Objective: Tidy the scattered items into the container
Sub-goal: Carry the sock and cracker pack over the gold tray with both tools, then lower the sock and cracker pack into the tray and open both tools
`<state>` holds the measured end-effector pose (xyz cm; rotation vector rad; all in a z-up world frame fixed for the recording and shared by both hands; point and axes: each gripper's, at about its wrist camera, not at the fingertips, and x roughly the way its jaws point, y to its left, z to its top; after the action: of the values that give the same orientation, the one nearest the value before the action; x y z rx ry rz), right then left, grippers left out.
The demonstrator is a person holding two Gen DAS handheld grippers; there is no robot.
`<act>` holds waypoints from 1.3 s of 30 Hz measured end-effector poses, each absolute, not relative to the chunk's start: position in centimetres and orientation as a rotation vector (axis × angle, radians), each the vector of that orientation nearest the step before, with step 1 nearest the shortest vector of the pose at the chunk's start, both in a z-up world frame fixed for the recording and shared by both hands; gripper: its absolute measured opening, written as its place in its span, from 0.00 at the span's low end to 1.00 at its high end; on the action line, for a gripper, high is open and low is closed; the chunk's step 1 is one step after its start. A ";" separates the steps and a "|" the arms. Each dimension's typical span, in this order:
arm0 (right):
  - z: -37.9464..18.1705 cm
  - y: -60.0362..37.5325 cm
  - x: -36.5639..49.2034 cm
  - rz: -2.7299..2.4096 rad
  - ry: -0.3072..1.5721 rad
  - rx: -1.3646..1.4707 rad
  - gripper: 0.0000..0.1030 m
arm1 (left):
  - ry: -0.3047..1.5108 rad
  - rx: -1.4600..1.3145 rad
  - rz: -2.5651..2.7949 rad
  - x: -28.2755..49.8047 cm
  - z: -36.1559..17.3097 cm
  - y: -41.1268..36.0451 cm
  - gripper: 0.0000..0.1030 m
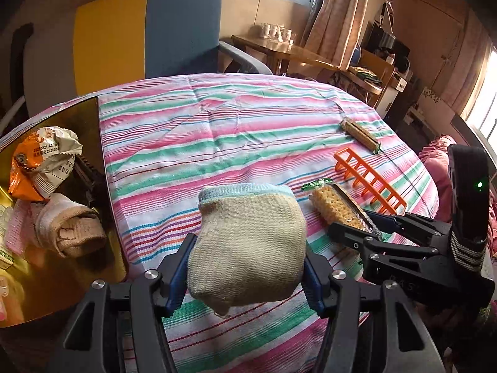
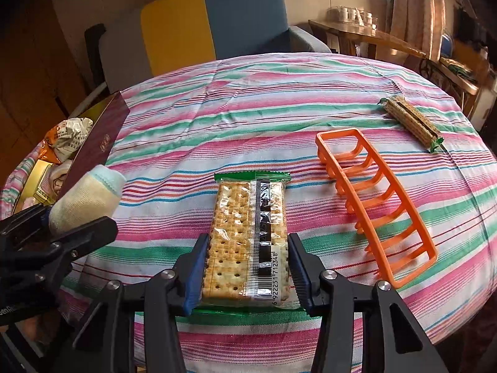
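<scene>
My left gripper [image 1: 248, 267] is shut on a rolled cream sock with a pale blue cuff [image 1: 248, 242] and holds it above the striped cloth, just right of the gold-lined box [image 1: 77, 118]. The sock also shows in the right wrist view [image 2: 88, 199]. The box holds a crumpled orange snack bag [image 1: 43, 161] and a beige rolled sock [image 1: 71, 230]. My right gripper [image 2: 247, 264] is shut on a clear cracker packet [image 2: 247, 236] lying on the cloth; the packet also shows in the left wrist view [image 1: 337, 208]. A second cracker packet [image 2: 411, 122] lies at the far right.
An orange plastic rack [image 2: 376, 199] lies right of the held packet. The table has a pink, green and white striped cloth [image 2: 248, 99]. A blue and yellow chair [image 2: 217, 25] stands behind it. The box's maroon lid [image 2: 99, 143] stands open.
</scene>
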<state>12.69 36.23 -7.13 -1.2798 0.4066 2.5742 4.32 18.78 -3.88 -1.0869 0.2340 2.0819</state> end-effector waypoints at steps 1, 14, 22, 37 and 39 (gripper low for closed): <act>-7.0 36.2 12.7 2.574 0.403 -1.278 0.48 | 0.232 -1.082 2.087 4.3 -3.7 18.6 0.60; -4.9 33.7 12.3 2.652 0.367 -1.240 0.48 | 0.168 -1.060 2.171 4.3 -2.1 15.0 0.60; -1.4 28.3 8.5 2.860 0.281 -1.218 0.48 | 0.043 -1.074 2.341 2.2 -0.9 8.8 0.60; -1.1 17.1 0.2 3.108 0.162 -1.405 0.48 | -0.084 -1.217 2.586 -4.2 -3.0 -1.3 0.61; -1.6 16.4 -0.5 3.108 0.146 -1.430 0.48 | -0.073 -1.231 2.588 -4.8 -3.5 -1.4 0.61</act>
<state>-0.48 16.40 -1.65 -1.4297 0.1455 3.1083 -4.85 -1.36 -3.50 -1.2314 -0.0727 2.5878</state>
